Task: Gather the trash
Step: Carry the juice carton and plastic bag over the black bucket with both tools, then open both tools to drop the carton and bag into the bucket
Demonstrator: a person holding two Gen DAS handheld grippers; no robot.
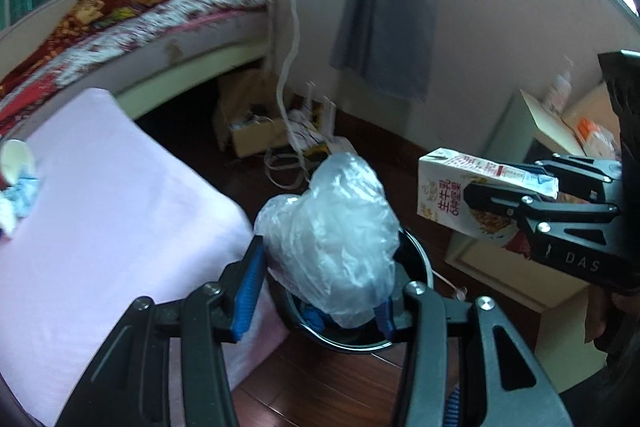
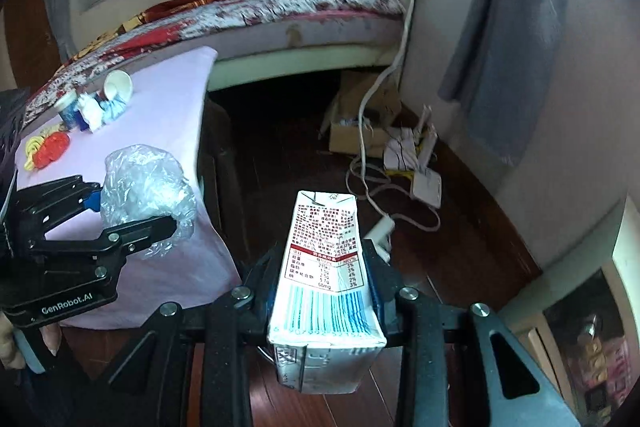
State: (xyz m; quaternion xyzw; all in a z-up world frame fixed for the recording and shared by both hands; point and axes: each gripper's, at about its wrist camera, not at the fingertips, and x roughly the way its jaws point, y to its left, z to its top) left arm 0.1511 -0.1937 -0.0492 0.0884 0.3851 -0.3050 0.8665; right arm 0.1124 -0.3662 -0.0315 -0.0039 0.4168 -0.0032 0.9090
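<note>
My left gripper (image 1: 320, 283) is shut on a crumpled clear plastic bag (image 1: 332, 239) and holds it right above a dark round bin (image 1: 416, 263) on the wood floor. My right gripper (image 2: 324, 275) is shut on a white milk carton (image 2: 324, 267). The carton also shows in the left wrist view (image 1: 460, 195), in the air to the right of the bin. The bag and the left gripper (image 2: 132, 211) show in the right wrist view at the left. More trash lies on the pink-covered table (image 2: 160, 107): a tipped paper cup (image 2: 118, 85), crumpled tissues (image 2: 100, 111) and a small blue cup (image 2: 68, 111).
A bed (image 1: 160, 23) stands behind the table. A cardboard box (image 1: 248, 123), white cables (image 2: 376, 187) and adapters lie on the floor by the wall. A grey cloth (image 1: 388, 7) hangs on the wall. A low cabinet (image 1: 532, 131) is at the right. A red and yellow object (image 2: 46, 149) lies on the table.
</note>
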